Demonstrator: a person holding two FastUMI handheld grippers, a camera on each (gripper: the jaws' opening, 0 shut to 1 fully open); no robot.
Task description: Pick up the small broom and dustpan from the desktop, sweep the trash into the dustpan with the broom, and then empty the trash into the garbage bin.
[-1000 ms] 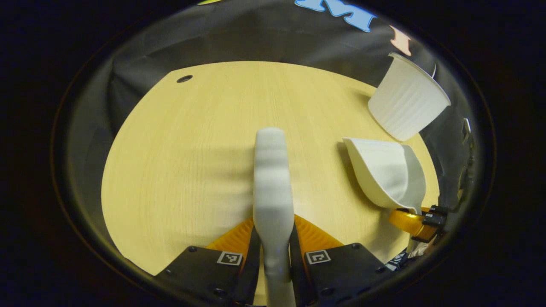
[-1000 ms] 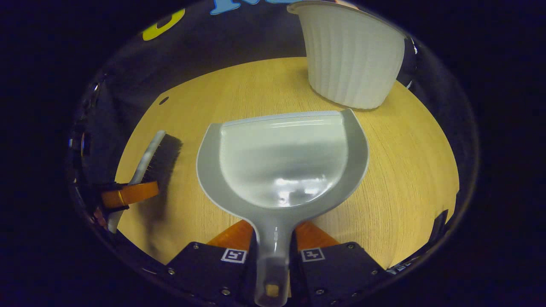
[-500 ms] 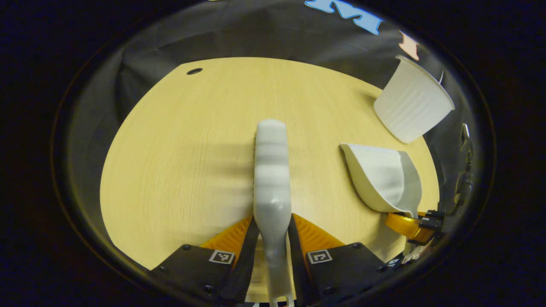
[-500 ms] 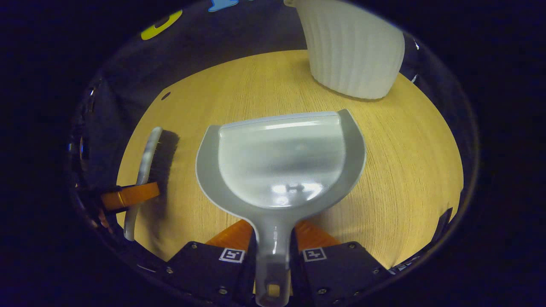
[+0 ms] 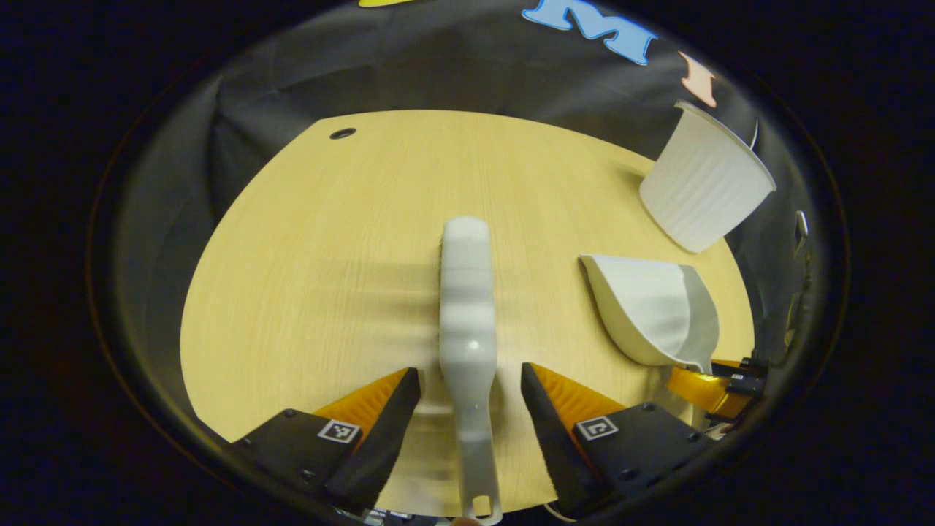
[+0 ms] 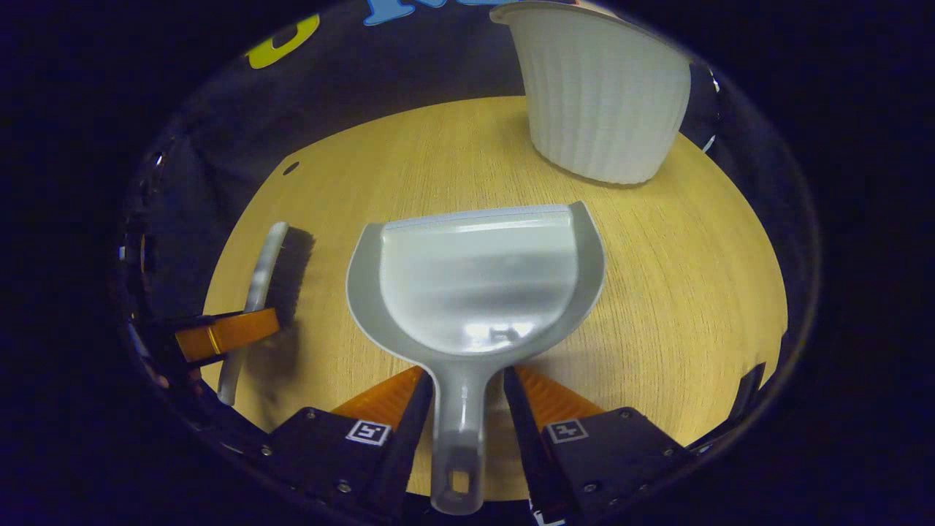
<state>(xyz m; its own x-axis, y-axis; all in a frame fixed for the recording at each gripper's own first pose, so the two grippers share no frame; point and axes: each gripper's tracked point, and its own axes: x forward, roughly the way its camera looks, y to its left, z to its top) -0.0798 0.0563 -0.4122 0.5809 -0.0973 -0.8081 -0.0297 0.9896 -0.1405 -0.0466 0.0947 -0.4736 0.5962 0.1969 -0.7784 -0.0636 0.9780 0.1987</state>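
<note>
Basically I had both grippers spread: left gripper (image 5: 467,380) straddled the broom (image 5: 466,292), right gripper (image 6: 464,383) straddled the dustpan (image 6: 475,285) handle, neither pinching. Only square tag markers, no readable text.

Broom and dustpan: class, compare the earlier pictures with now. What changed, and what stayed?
Both grippers opened: the left gripper let go of the broom, the right gripper let go of the dustpan. Both tools lie on the desktop; the bin stayed put.

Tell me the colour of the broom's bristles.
The broom's bristles are black or very dark, set against its pale back; the right gripper view shows them best.
</note>
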